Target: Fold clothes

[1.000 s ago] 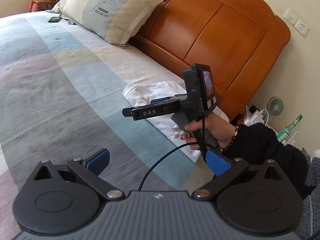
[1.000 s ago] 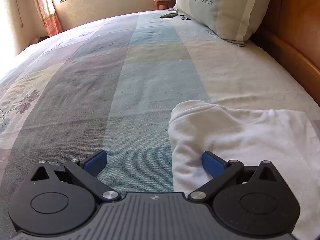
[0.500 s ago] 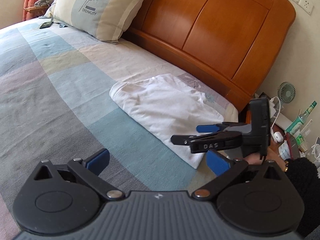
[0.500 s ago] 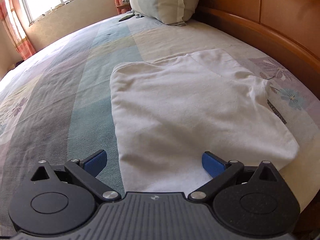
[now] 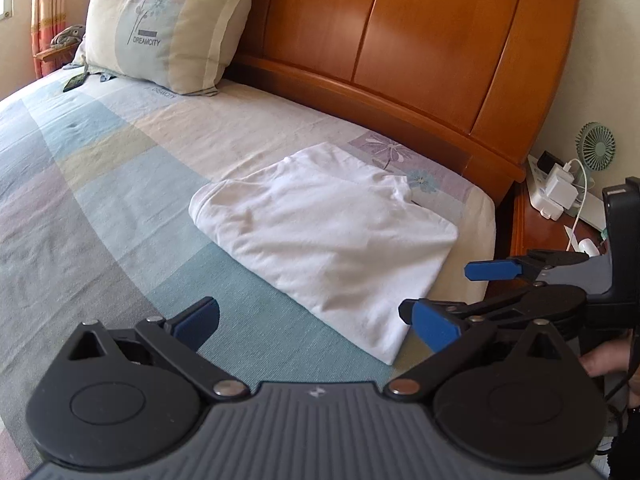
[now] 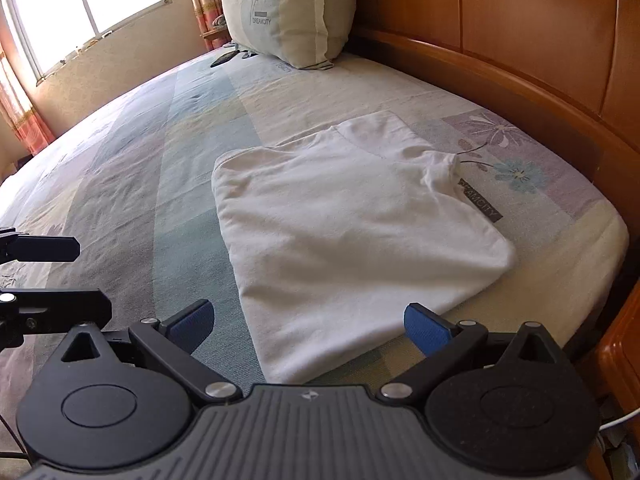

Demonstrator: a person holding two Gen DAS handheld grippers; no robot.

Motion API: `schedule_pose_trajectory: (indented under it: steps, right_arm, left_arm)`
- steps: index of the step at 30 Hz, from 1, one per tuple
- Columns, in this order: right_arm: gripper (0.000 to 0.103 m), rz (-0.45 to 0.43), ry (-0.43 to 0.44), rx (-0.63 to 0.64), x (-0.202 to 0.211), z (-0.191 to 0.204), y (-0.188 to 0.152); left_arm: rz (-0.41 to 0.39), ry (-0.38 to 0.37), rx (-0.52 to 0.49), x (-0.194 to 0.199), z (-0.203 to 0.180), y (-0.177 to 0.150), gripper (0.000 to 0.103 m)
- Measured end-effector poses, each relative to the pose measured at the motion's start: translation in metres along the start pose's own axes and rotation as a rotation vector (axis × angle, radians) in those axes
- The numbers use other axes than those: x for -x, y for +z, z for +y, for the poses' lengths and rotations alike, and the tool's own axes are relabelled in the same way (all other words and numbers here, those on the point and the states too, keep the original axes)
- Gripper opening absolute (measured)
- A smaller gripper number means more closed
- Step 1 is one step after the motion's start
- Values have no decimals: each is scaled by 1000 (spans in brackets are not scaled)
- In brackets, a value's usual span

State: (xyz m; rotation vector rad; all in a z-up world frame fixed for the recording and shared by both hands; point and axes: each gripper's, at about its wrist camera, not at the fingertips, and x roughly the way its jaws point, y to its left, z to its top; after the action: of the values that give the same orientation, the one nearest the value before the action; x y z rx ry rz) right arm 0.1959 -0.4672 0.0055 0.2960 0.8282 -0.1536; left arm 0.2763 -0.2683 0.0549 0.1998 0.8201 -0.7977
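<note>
Beyond folded garment, pillow, headboard.

A folded shirt lies on the bed near its headboard corner. A pillow leans against the headboard farther along. A nightstand stands beside the bed.

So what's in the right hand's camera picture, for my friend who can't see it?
A folded white cotton garment lies flat on a pastel patchwork bedsheet, just ahead of the open, empty right gripper. Behind it stand a beige pillow and an orange wooden headboard.
</note>
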Motion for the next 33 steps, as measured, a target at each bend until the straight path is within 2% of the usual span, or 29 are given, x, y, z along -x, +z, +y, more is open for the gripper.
schedule_pose_trajectory:
  steps: [5, 16, 19, 33]
  right_arm:
    - [103, 10, -89, 8, 28, 3, -8]
    - [103, 25, -205, -79, 65, 18, -24]
    - [103, 24, -205, -99, 73, 26, -30]
    - [103, -6, -216, -85, 106, 59, -43]
  left_arm:
    - [-17, -24, -28, -4, -11, 9, 102]
    - [-44, 24, -108, 12, -32, 5, 102]
    - [-16, -18, -83, 13, -27, 1, 102]
    - [5, -39, -114, 24, -30, -9, 102]
